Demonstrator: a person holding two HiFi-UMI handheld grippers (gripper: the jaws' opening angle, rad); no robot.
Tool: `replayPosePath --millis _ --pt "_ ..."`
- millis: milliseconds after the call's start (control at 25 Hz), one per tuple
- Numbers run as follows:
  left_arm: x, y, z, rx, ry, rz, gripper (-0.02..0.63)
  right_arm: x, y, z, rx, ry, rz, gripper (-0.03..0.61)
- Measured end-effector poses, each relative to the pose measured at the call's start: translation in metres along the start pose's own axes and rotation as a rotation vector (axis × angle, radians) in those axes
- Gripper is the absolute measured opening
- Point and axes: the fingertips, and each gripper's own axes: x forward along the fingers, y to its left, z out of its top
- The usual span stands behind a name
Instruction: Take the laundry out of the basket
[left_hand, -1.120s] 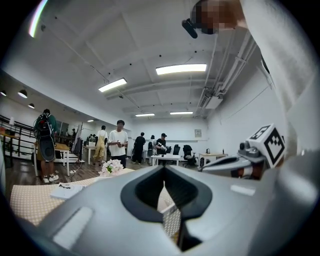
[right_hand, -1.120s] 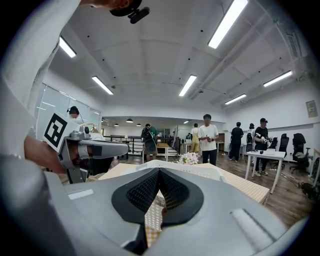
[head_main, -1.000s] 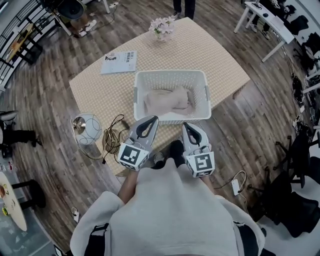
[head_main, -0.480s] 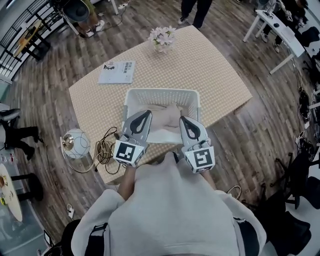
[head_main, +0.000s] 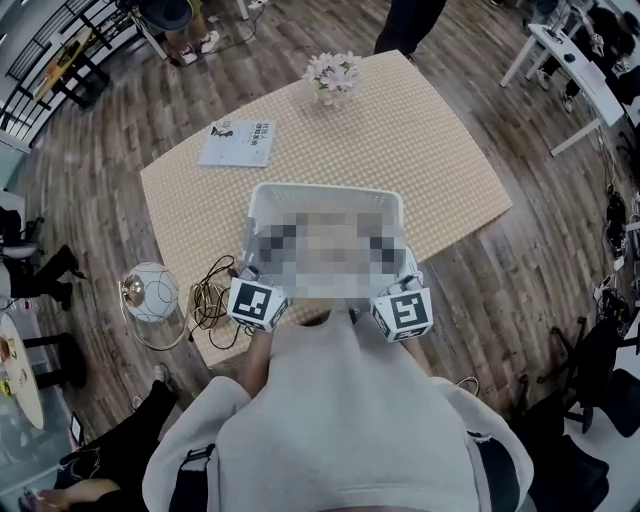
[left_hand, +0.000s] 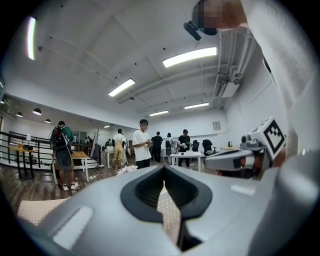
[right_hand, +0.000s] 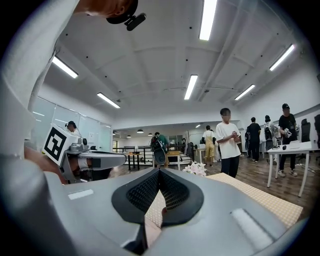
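Note:
The white plastic laundry basket (head_main: 262, 200) stands on the tan table (head_main: 430, 140) in front of me. A blurred patch covers its inside, so the laundry and both grippers' jaws are hidden in the head view; only the two marker cubes show at the basket's near edge. The left gripper (left_hand: 162, 172) is shut, its tips meeting with nothing between them. It looks level across the room, above the table. The right gripper (right_hand: 159, 175) is likewise shut and empty, held level beside the left one.
A flower pot (head_main: 335, 72) and a booklet (head_main: 238, 143) lie on the table's far side. A round wire lamp (head_main: 150, 292) and a tangle of cables (head_main: 212, 290) sit at the table's left near corner. Several people stand among desks across the room.
Both grippers came forward from the table's near edge to over the basket, still shut. A blurred patch now hides the basket's inside, where beige laundry showed before.

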Motion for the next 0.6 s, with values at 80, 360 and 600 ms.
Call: replayPosePath --millis 80,360,600 --pt "0.004 0.008 -0.001 0.003 0.006 -0.005 0.009 0.011 0.001 0.001 -0.002 0.002 0.0 -0.002" --pt "-0.002 0.029 -0.017 -0.054 0.041 -0.006 0.009 0.034 0.015 -0.008 0.002 0.062 0.008 -0.002" --pt "0.0 0.048 -0.039 -0.118 0.08 -0.024 0.008 0.058 0.018 -0.027 0.033 0.122 -0.002 -0.002"
